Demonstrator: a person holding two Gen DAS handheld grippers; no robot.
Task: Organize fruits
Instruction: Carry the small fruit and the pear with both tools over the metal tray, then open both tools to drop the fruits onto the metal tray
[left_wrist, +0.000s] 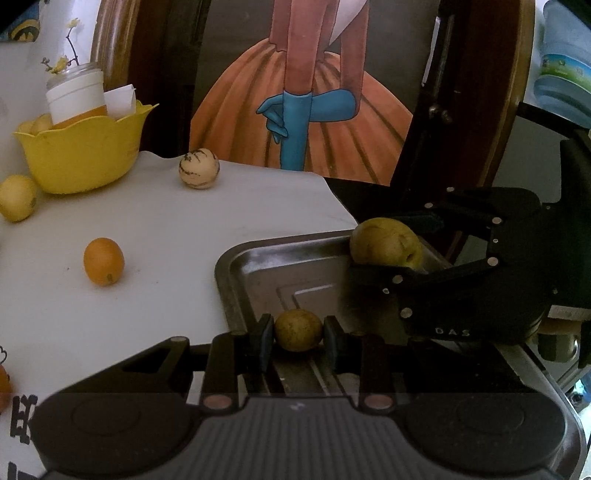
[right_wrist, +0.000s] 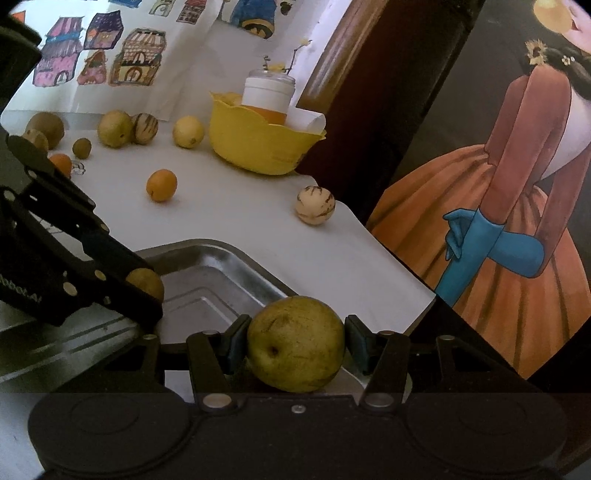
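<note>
My left gripper is shut on a small olive-green fruit over the near part of the metal tray. My right gripper is shut on a larger green pear-like fruit at the tray's right edge. The right gripper and its fruit also show in the left wrist view. The left gripper's fruit shows in the right wrist view. On the white table lie an orange fruit, a striped cream melon and a yellow lemon.
A yellow bowl holding a white-lidded jar stands at the table's back. More fruits lie along the back wall by the drawings. A framed painting leans beyond the table's edge.
</note>
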